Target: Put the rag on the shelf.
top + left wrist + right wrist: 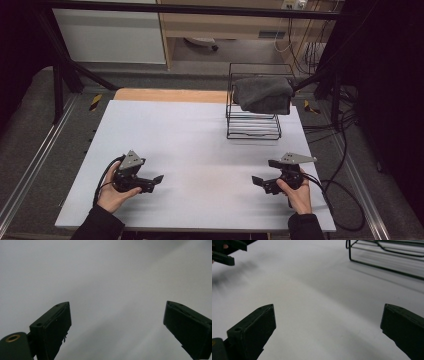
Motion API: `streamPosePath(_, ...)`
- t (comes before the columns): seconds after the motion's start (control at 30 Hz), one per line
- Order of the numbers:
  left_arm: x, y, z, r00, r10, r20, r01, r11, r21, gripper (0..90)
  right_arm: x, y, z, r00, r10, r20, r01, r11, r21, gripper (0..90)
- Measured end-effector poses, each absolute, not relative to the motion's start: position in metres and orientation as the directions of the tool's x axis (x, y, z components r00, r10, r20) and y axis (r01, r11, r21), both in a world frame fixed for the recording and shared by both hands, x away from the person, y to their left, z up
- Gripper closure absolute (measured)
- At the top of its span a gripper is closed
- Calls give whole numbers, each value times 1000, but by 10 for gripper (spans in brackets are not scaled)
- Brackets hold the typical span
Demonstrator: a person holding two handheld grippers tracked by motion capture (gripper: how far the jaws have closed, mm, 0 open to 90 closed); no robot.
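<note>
Draping grey towel [263,94] hiding rack [252,127] top

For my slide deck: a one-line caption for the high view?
Both open tools, left and right, rest apart on the table; towel drapes the rack.

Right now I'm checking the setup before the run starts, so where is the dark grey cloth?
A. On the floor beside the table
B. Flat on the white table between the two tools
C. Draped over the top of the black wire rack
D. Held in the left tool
C: the dark grey cloth hangs over the top of the black wire rack at the far right of the white table, away from both open tools.
</note>
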State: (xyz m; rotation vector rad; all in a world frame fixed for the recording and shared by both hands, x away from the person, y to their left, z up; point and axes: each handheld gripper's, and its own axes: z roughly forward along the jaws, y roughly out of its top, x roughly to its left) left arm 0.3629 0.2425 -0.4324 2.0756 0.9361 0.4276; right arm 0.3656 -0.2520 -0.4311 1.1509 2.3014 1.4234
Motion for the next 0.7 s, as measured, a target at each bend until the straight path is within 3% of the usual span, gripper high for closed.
streamPosePath(0.3, 351, 272, -446, 653, 756, -36, 497, -392, 774, 78, 355, -264, -449, -676, 703, 220, 523, 247, 816, 9)
streamPosePath(0.7, 346, 279, -452, 659, 751, -45, 499, -392, 773, 68, 353, -267, -452, -669, 708, 226, 534, 247, 809, 9)
